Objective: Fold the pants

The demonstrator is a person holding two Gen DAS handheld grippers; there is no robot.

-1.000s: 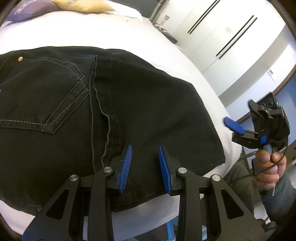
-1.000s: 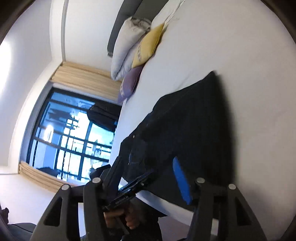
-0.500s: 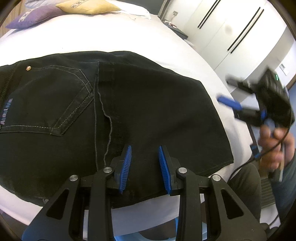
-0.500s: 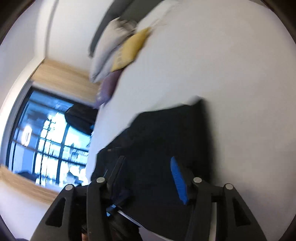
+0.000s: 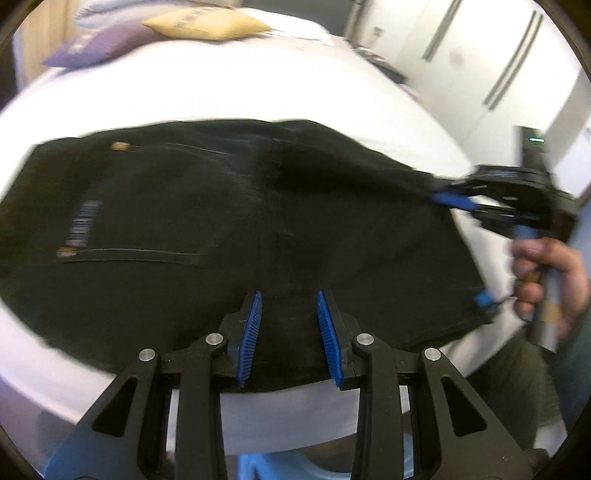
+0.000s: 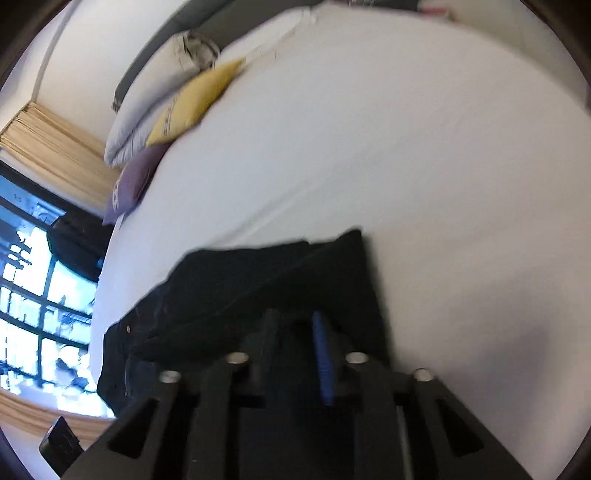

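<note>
Black pants [image 5: 258, 229] lie folded flat on the white bed [image 5: 221, 88], with a back pocket and label to the left. My left gripper [image 5: 290, 332] hovers over their near edge, open, with only flat cloth showing through the gap between its blue pads [image 5: 251, 332]. A hand [image 5: 546, 280] holds my right gripper [image 5: 447, 192] at the pants' right edge. In the right wrist view, the right gripper [image 6: 295, 325] sits low over the pants [image 6: 258, 280]. Its jaws are closing with the cloth edge between them, and blur hides whether the pads press.
Yellow [image 5: 207, 26] and purple [image 5: 99, 44] pillows lie at the head of the bed. White wardrobe doors [image 5: 517, 74] stand beyond the bed's right side. A window [image 6: 37, 295] with curtains is on the far left. White sheet spreads past the pants.
The right gripper swung in from beside the bed to the pants' right edge and its jaws narrowed. The left gripper rose and tilted up, its gap unchanged.
</note>
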